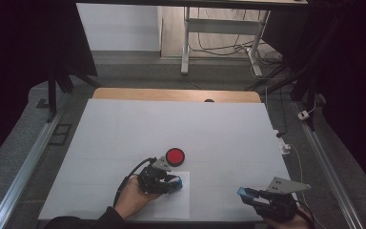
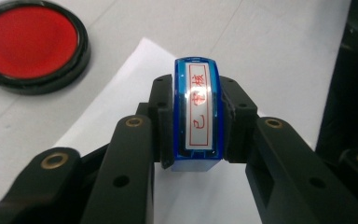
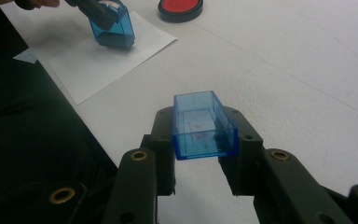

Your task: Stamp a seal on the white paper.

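High view: right gripper (image 1: 248,193) seen at bottom edge, clamped on blue stamp cap (image 1: 244,192); left gripper (image 1: 174,183) clamped on blue stamp (image 1: 176,183), pressed onto paper sheet (image 1: 174,206). Red ink pad (image 1: 175,156) just beyond, on white table (image 1: 171,129); grey floor, desk legs behind.

Left gripper view: stamp (image 2: 198,112) held between jaws, red-lettered label upward, ink pad (image 2: 30,44) upper left.

Right gripper view: open cap (image 3: 204,125) pinched between jaws; stamp (image 3: 113,29) on paper (image 3: 98,60) well apart.

Blue stamp (image 2: 198,112) on paper (image 2: 135,70); cap (image 3: 203,126) off
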A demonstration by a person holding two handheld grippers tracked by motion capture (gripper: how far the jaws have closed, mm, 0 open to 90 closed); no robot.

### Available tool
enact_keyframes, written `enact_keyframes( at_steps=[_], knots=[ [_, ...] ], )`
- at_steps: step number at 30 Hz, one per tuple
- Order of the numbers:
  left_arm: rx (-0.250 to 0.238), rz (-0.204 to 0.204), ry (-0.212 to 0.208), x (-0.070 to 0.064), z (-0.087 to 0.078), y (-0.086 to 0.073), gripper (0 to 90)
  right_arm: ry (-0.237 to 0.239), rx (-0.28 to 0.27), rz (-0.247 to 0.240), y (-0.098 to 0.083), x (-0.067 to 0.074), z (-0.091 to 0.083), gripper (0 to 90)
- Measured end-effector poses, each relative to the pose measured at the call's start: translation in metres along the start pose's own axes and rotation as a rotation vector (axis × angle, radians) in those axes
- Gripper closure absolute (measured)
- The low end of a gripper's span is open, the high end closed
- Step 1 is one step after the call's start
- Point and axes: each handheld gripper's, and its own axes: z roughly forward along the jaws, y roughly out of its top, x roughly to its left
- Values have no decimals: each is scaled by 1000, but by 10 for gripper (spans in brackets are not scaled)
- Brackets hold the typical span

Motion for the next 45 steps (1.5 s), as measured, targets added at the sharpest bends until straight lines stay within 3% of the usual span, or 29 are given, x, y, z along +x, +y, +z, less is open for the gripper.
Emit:
enact_keyframes(
  at_steps=[20,32,45],
  knots=[
    [-117,22,-28,4,-33,6,694,2,0,3,0,0,0,677],
    [-190,85,-50,5,-58,8,693,10,0,9,0,-1,0,677],
    [-271,116,-87,1,-77,10,693,10,2,6,0,-1,0,677]
  ],
)
